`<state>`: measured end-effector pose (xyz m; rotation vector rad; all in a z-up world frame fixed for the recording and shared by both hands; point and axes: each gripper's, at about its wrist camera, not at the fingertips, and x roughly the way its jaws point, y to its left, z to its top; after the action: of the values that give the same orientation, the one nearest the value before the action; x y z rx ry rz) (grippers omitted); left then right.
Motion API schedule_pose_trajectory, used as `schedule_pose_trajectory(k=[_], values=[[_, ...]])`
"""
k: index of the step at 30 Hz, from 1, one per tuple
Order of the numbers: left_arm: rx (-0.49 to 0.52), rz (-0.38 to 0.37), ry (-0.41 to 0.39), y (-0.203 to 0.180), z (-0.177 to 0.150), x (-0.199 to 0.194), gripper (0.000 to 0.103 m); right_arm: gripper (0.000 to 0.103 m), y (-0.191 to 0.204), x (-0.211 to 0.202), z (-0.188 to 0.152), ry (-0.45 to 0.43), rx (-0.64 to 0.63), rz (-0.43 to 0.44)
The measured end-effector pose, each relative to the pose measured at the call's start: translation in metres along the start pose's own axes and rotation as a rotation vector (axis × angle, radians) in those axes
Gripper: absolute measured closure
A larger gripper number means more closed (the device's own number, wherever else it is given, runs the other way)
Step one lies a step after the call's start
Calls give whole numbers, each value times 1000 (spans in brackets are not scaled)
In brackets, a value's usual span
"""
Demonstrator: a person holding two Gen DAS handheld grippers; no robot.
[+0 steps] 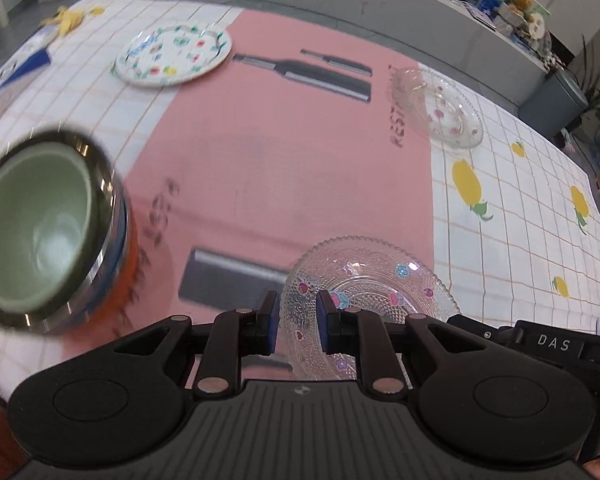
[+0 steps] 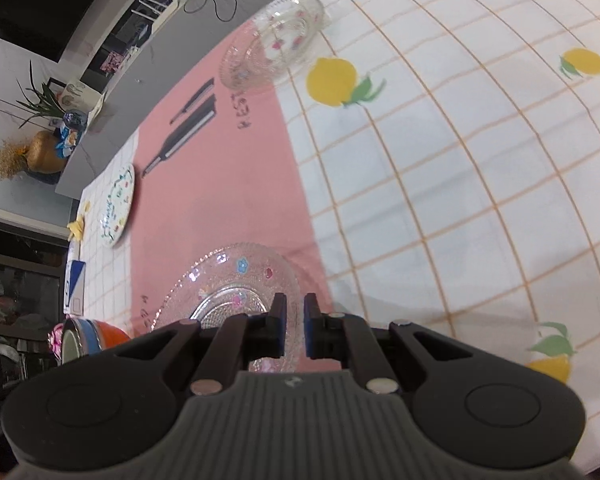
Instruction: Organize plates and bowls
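Right tongs (image 2: 295,328) clamped on glass plate (image 2: 228,280) rim, left tongs (image 1: 298,322) gripping it too (stacked bowls (image 1: 40,232) alongside), floral plate (image 1: 174,56) beyond.

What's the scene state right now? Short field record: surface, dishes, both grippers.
surface: table with checked fruit-print cloth and pink mat
held dish: clear glass plate with flower dots, gripped at its rim from two sides
left gripper: shut on glass plate rim
right gripper: shut on glass plate rim
bowl stack: green bowl on top, near left edge
far dishes: floral white plate; second glass plate with a glass bowl
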<state>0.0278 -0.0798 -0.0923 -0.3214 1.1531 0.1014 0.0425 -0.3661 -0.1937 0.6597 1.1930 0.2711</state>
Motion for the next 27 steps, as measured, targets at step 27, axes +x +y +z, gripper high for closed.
schedule_pose_trajectory(k=[27], values=[[-43, 44, -44, 1, -39, 24, 82, 91, 2, 20, -6, 31, -141, -97]])
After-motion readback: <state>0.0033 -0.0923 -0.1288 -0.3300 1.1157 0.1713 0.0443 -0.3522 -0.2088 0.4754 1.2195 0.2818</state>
